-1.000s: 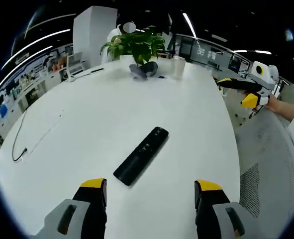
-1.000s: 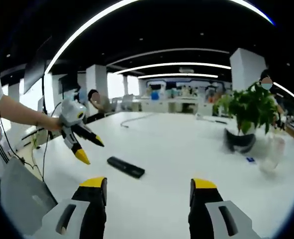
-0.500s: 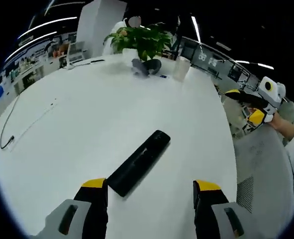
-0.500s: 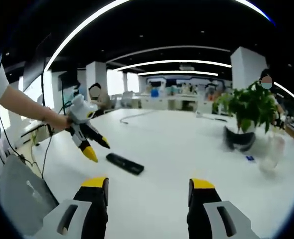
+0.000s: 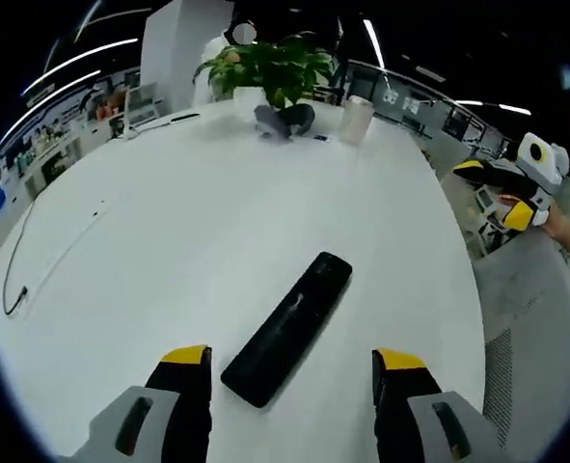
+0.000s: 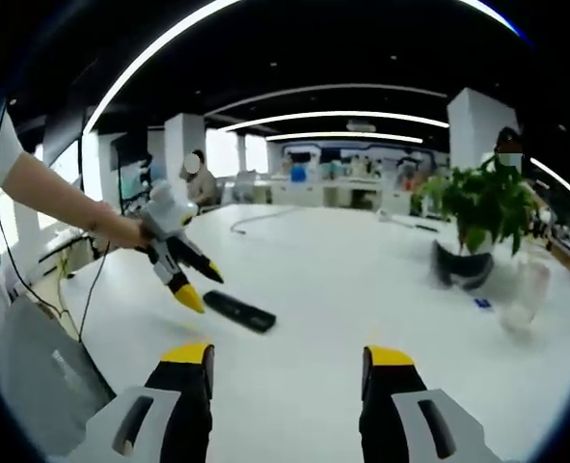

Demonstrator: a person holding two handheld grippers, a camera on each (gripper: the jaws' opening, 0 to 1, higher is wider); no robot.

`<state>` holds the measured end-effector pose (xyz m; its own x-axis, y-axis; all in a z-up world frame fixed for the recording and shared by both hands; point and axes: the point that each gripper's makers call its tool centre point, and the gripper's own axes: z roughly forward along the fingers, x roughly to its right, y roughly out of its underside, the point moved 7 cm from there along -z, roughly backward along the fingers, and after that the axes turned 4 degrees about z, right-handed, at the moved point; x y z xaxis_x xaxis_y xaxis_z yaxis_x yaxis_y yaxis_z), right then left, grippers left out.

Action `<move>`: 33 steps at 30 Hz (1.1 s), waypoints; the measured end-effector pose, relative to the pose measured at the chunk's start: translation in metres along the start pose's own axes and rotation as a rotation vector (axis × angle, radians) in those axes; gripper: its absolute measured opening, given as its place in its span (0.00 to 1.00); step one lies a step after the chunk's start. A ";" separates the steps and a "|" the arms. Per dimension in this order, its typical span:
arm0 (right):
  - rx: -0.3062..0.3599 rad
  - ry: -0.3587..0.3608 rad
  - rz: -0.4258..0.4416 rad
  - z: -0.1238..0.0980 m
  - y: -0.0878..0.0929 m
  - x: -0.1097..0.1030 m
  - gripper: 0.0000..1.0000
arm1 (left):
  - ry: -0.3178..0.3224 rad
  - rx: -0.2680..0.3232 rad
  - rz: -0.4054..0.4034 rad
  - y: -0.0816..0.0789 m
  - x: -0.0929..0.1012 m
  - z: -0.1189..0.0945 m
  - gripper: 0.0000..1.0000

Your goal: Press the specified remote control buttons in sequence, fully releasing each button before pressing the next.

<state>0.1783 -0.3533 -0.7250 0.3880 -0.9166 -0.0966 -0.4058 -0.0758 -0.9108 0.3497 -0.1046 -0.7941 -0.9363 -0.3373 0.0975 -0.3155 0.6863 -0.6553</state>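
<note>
1. Nearest in the left gripper view, we see our left gripper (image 5: pixel 289 371) with its two yellow-tipped jaws spread wide, nothing between them, poised above the white table (image 5: pixel 169 241).
2. Just past those tips lies the black remote control (image 5: pixel 289 328), flat on the table and set on a diagonal; its near end sits between the two jaws in the picture, and we cannot tell whether anything touches it.
3. In the right gripper view, our right gripper (image 6: pixel 285 362) also has its jaws set wide and bare, held over the table (image 6: pixel 362 289).
4. Further out in that view, the left gripper (image 6: pixel 180 265) comes in from the left, held by a hand (image 6: pixel 125 230) on a bare forearm, with its yellow tips just beside the near end of the remote control (image 6: pixel 238 311).
5. In the left gripper view, the right gripper (image 5: pixel 511 188) shows off the table's right edge, well apart from the remote control, above a grey mesh chair (image 5: pixel 526 328).
6. On the table's far side stand a potted plant (image 5: pixel 270 72) and, beside it, a clear cup (image 5: pixel 357 118).
7. Along the left side of the table runs a thin cable (image 5: pixel 43 260).
</note>
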 end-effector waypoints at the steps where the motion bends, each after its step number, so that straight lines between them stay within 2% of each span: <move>1: -0.002 0.002 0.002 0.000 0.000 0.001 0.60 | 0.001 -0.005 0.014 -0.001 -0.001 0.001 0.66; 11: -0.025 -0.011 -0.002 0.001 0.003 -0.001 0.58 | 0.010 -0.051 0.087 -0.010 -0.003 0.014 0.65; 16: -0.007 -0.035 -0.003 0.002 0.001 -0.004 0.57 | 0.006 -0.110 0.134 -0.009 -0.004 0.022 0.63; 18: -0.019 -0.030 -0.014 0.002 0.002 -0.004 0.56 | -0.020 -0.154 0.185 -0.007 -0.007 0.023 0.59; 20: -0.015 -0.033 -0.010 0.002 0.001 -0.004 0.56 | -0.023 -0.152 0.217 -0.008 -0.006 0.027 0.56; 26: -0.023 -0.039 -0.003 0.003 0.002 -0.004 0.55 | -0.010 -0.151 0.195 -0.011 -0.007 0.030 0.48; 33: -0.024 -0.035 0.006 0.003 0.002 -0.003 0.53 | 0.029 -0.195 0.245 -0.015 -0.012 0.031 0.44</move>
<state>0.1787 -0.3498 -0.7281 0.4140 -0.9029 -0.1159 -0.4279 -0.0806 -0.9002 0.3701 -0.1309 -0.8086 -0.9913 -0.1299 -0.0219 -0.1011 0.8567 -0.5058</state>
